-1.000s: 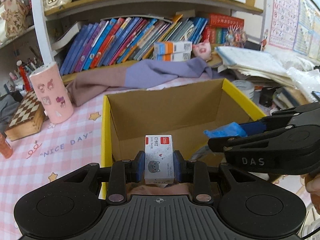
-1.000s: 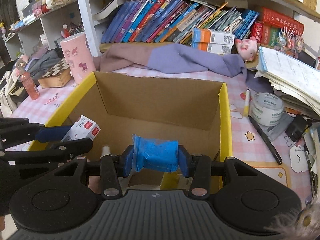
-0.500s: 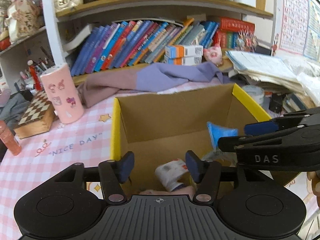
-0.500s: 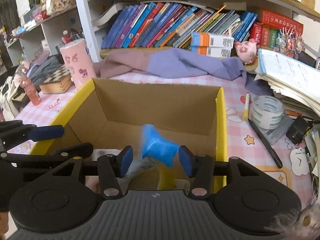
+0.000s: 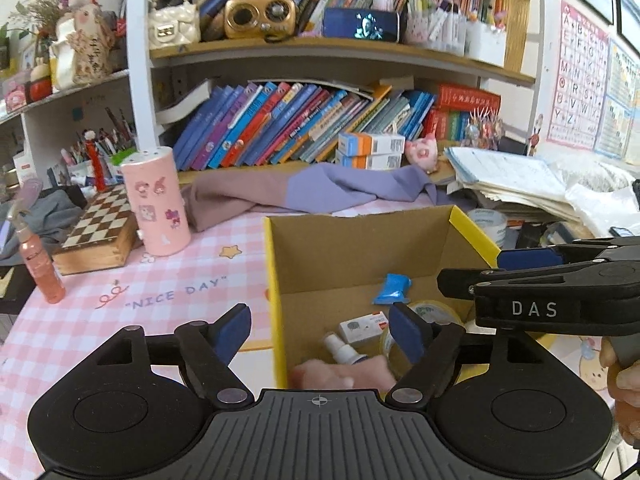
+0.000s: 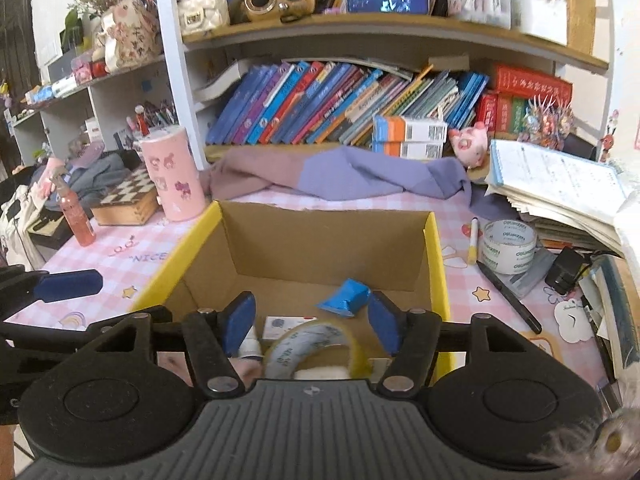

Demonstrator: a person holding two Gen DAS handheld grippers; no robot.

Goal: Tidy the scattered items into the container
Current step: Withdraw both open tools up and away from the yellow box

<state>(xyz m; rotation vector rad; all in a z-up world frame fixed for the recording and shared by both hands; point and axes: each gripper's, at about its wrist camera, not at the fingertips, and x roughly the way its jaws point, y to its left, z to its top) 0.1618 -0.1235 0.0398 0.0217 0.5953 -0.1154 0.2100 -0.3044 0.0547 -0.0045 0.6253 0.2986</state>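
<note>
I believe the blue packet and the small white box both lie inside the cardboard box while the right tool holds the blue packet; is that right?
Not quite: in the right wrist view the right tool is opening and empty. The blue packet lies loose on the cardboard box floor, as does the small white box.

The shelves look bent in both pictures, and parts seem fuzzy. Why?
Left wrist view: the fisheye lens bows the upper shelf; a pink object in the cardboard box is blurred. Right wrist view: same bowing; the tape roll near the lens looks soft.
</note>
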